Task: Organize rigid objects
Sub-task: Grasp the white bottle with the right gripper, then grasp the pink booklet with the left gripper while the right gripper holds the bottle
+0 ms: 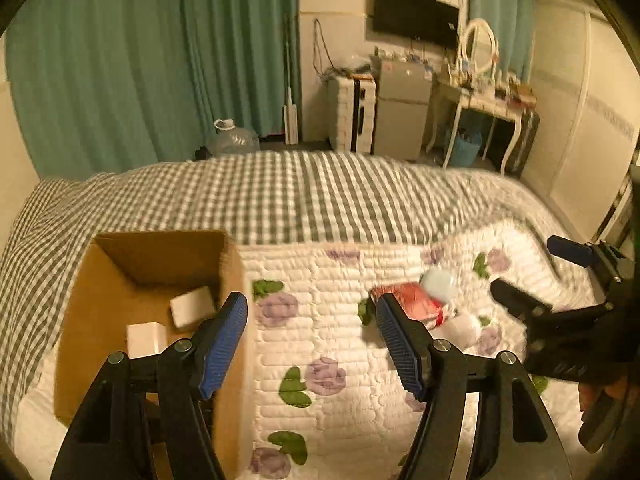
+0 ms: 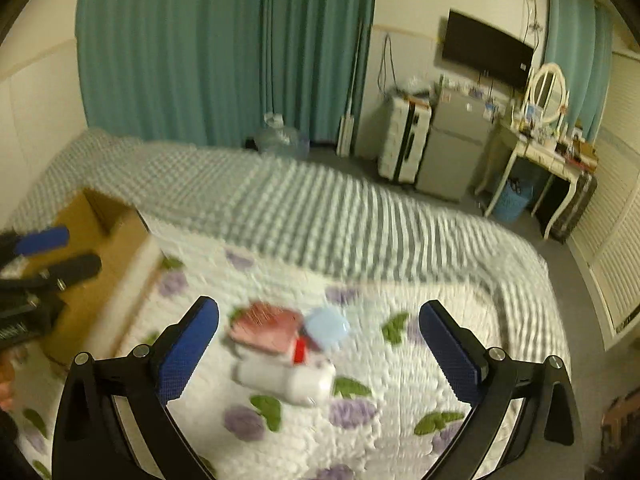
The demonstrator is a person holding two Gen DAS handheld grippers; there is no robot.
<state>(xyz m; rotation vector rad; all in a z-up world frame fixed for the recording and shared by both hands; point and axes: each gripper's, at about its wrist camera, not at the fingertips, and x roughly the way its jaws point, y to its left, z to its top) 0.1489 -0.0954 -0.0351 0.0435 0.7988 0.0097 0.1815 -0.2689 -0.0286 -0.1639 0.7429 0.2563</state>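
Lying nearest on the flowered quilt [image 2: 400,380], a white bottle [image 2: 288,380] rests on its side, touching a red packet [image 2: 264,326] and a pale blue round lid [image 2: 326,328] just behind; all three are blurred. Bare quilt spreads around the pile, with the checked blanket [image 1: 280,196] beyond. At the left edge an open cardboard box [image 1: 236,280] holds two white blocks [image 1: 192,306]. The right gripper [image 2: 320,344] and the left gripper [image 1: 312,340] both gape wide, empty, touching nothing
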